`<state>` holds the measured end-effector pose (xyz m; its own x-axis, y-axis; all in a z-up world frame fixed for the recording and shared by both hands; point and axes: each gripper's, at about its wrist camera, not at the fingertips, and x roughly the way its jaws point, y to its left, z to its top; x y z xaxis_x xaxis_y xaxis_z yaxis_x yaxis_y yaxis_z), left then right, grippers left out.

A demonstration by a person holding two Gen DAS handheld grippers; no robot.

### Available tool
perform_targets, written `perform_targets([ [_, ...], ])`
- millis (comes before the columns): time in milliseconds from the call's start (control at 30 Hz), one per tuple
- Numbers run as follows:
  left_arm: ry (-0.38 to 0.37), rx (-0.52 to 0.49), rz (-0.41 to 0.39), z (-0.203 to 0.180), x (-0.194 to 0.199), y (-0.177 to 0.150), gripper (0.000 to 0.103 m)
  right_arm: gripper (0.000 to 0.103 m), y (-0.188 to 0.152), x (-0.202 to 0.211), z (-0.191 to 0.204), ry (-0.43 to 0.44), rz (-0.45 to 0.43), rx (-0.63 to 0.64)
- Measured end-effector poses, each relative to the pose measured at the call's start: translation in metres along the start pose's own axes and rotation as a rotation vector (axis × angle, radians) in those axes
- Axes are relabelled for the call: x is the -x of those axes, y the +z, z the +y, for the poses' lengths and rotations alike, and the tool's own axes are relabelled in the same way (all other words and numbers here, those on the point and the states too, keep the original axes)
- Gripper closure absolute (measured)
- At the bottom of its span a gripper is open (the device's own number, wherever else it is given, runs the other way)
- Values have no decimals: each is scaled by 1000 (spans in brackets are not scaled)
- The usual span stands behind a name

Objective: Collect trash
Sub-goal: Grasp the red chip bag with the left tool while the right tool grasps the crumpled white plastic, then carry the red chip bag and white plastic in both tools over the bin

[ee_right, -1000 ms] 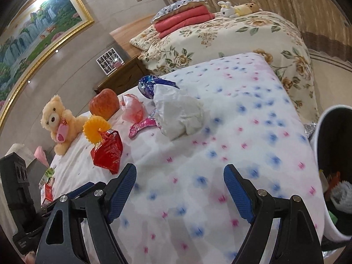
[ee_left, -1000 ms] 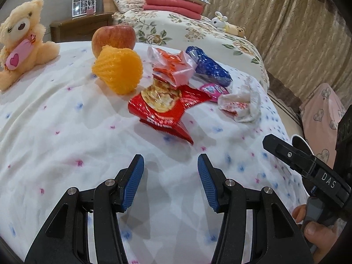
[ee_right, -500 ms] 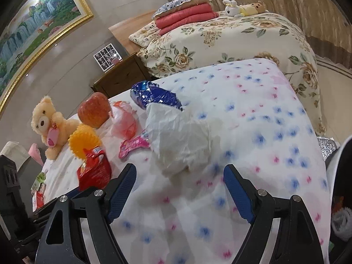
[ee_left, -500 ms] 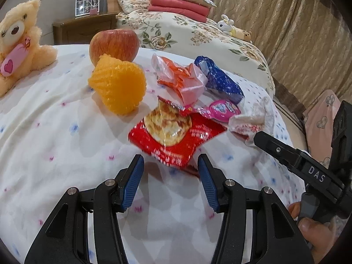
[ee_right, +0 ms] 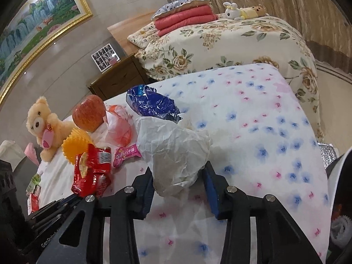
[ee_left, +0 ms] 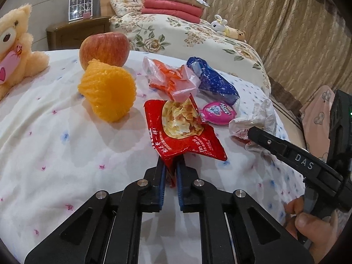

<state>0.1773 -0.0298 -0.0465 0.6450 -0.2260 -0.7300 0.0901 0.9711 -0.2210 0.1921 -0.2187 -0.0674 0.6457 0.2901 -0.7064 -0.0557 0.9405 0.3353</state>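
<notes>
I am pinching the red snack wrapper (ee_left: 184, 136) in my left claw (ee_left: 170, 171) while my right claw (ee_right: 178, 189), not yet clenched, is straddling the crumpled white wrapper (ee_right: 173, 149) for binning.

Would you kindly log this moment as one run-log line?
left gripper: shut on red snack bag | right gripper: open around crumpled white wrapper | bed sheet: other wrappers uncollected

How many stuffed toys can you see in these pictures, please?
2, possibly more hidden: a teddy bear sits on the dotted bedspread left of the apple; a white bunny lies on the floral bed.
</notes>
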Motion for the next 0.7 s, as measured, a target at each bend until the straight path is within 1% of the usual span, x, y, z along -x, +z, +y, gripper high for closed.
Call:
perform_targets([
  [267,-39,-21,-9,-14,11,-7,98,62,-15,27,-12,15,-24,-42],
  [700,-138,-110,-1,-66,27,-26,98,62,-36,74,-46,-15,-76,-126],
])
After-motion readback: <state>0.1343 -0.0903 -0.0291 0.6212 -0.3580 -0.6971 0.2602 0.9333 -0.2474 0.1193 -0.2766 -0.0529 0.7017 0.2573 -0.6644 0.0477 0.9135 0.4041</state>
